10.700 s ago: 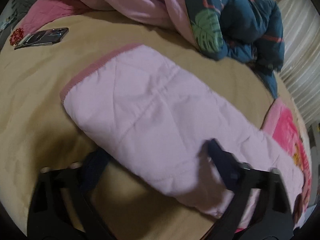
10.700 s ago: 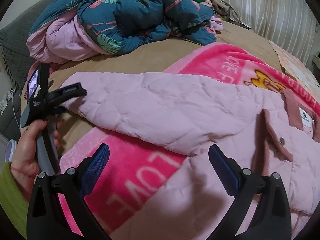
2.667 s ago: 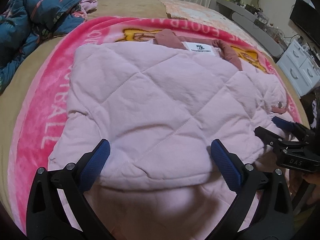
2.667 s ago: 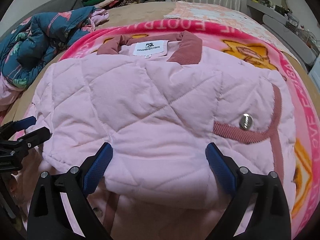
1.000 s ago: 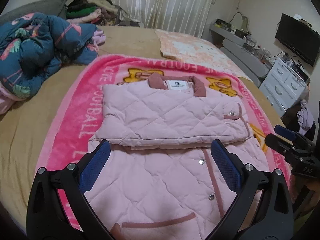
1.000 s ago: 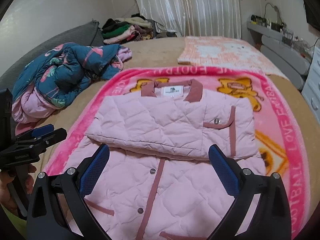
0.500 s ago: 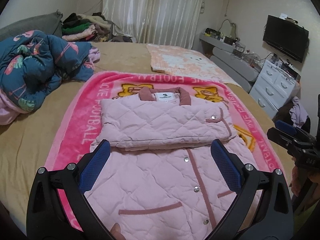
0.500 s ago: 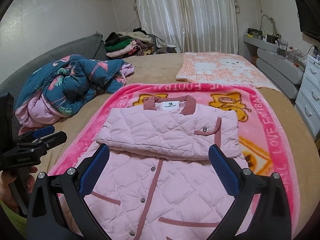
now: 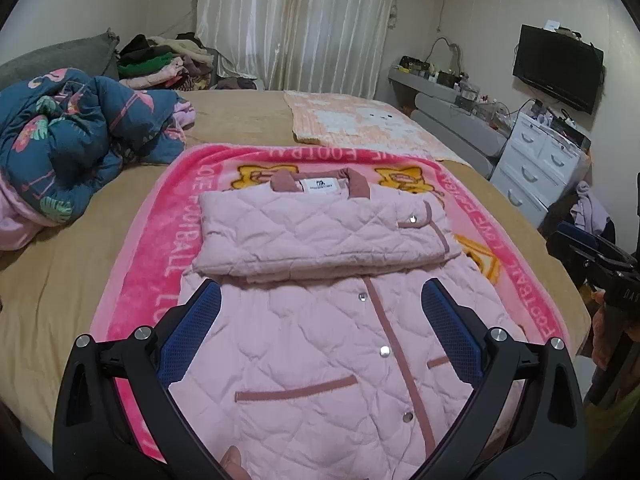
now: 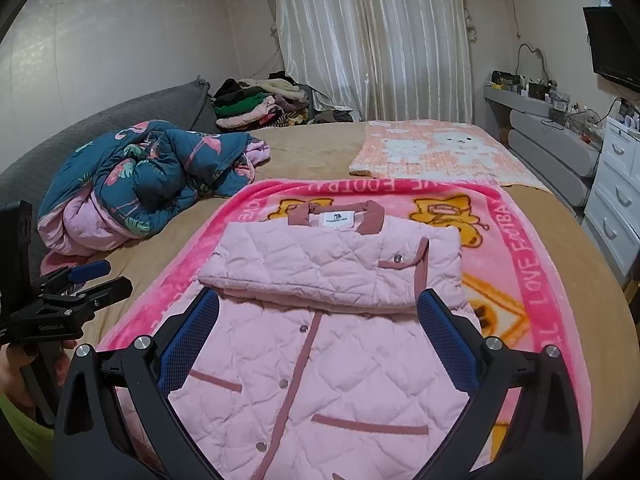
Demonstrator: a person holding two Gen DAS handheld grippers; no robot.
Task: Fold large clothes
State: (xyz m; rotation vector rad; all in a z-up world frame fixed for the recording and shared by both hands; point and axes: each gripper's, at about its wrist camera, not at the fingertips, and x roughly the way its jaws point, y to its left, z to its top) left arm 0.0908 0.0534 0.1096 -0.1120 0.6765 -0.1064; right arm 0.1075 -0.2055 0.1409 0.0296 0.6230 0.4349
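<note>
A pink quilted jacket [image 9: 320,336] [image 10: 320,364] lies front up on a bright pink blanket [image 9: 152,236] [image 10: 532,280] on the bed. Both sleeves lie folded across its chest in a flat band [image 9: 312,236] [image 10: 332,268] below the collar. My left gripper [image 9: 320,312] is open and empty, held above the jacket's lower half; it also shows at the left edge of the right wrist view [image 10: 96,276]. My right gripper [image 10: 320,316] is open and empty above the same part; it also shows at the right edge of the left wrist view [image 9: 580,240].
A crumpled blue flamingo-print quilt [image 9: 68,148] [image 10: 152,184] lies on the bed's left side. An orange-and-white towel [image 9: 360,124] [image 10: 436,152] lies beyond the blanket. A pile of clothes [image 10: 260,104] sits by the curtain. White drawers [image 9: 540,164] stand right of the bed.
Both grippers have pulled back and risen from the jacket, so more of the bed and room shows. The sleeves stay folded across the chest. Both stay open.
</note>
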